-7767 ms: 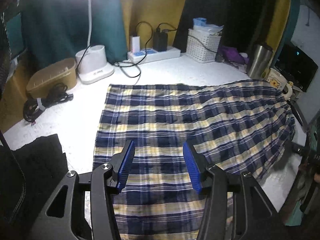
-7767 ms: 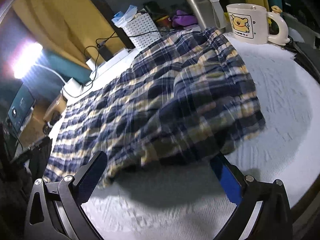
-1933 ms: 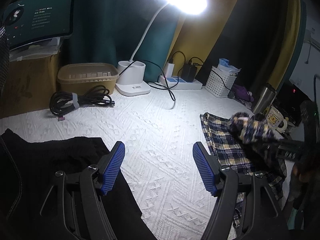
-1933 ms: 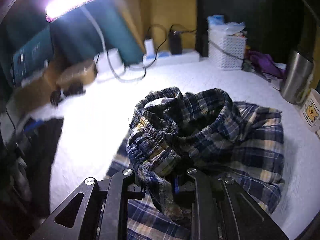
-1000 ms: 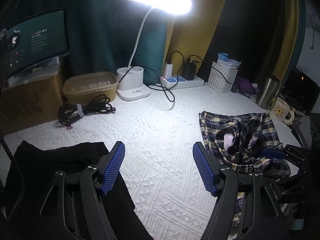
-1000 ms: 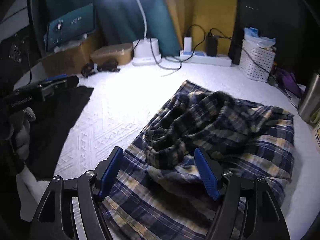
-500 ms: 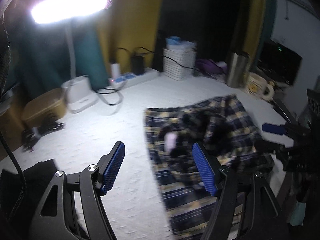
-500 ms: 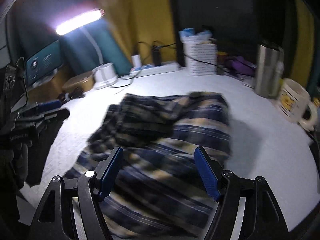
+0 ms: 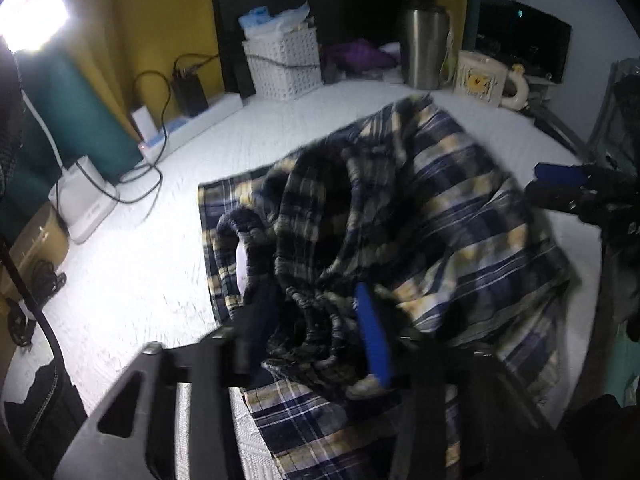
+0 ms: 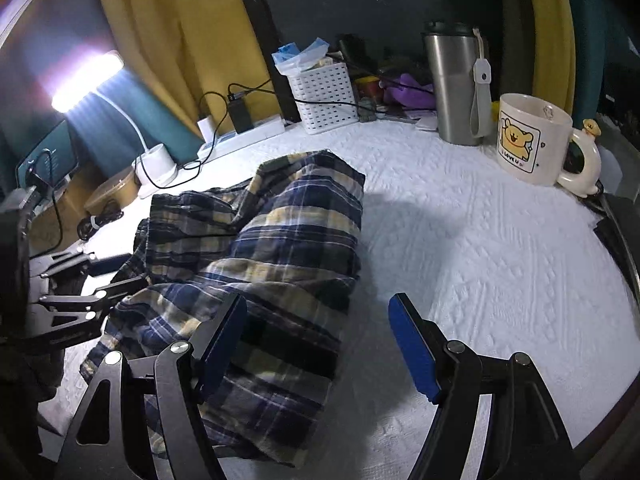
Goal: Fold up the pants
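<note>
the left gripper (image 9: 320, 332) is closing, its blue pads on either side of the bunched elastic waistband of the navy-and-yellow plaid cotton pants (image 9: 400, 216), which lie half-folded and rumpled on the white textured table cover (image 10: 480, 248). the right gripper (image 10: 316, 344) hangs wide and empty over the pants' near edge, one finger above the cloth, the other above bare cover. judged from here, a clean fold wants the waistband pinched through all its layers, then lifted and laid flat, the free claw taking a matching corner. beyond the pants stand a cream bear-print mug (image 10: 532, 140), a steel tumbler (image 10: 456, 80) and a white plastic basket (image 10: 324, 96), all apart from the cloth; a swept hem could reach the mug.
</note>
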A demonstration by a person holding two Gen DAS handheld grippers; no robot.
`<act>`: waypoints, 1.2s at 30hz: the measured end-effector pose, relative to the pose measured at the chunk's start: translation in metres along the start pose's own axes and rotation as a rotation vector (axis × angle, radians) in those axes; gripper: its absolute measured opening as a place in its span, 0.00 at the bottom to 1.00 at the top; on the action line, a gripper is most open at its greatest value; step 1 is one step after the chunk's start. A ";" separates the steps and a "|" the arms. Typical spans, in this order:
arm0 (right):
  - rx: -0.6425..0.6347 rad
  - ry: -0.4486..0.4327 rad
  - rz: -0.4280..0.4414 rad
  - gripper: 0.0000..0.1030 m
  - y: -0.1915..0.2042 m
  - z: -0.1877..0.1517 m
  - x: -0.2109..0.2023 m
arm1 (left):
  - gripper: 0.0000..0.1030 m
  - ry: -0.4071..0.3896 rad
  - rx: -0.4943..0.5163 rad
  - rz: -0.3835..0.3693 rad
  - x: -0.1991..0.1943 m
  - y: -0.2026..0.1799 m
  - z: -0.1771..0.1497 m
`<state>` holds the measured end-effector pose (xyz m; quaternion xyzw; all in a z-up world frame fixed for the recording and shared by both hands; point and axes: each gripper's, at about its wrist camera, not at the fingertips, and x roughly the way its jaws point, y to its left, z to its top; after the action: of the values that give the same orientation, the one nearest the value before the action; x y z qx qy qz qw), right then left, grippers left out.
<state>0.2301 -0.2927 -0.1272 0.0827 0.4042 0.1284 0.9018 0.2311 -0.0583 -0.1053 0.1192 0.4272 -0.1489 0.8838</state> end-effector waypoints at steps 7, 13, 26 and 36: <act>-0.006 0.010 0.009 0.73 0.003 0.001 0.008 | 0.02 -0.056 -0.090 -0.011 -0.020 0.020 -0.004; -0.021 0.039 0.001 0.73 0.009 0.000 0.018 | 0.02 -0.034 -0.163 0.012 -0.013 0.039 -0.013; -0.029 0.089 -0.031 0.75 0.002 -0.008 0.026 | 0.08 -0.057 -0.159 0.046 -0.038 0.044 -0.016; -0.023 0.036 -0.050 0.76 0.000 0.012 0.020 | 0.78 -0.229 -0.073 0.026 -0.057 0.041 0.026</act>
<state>0.2516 -0.2873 -0.1331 0.0601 0.4208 0.1119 0.8982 0.2311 -0.0200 -0.0416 0.0748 0.3270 -0.1342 0.9324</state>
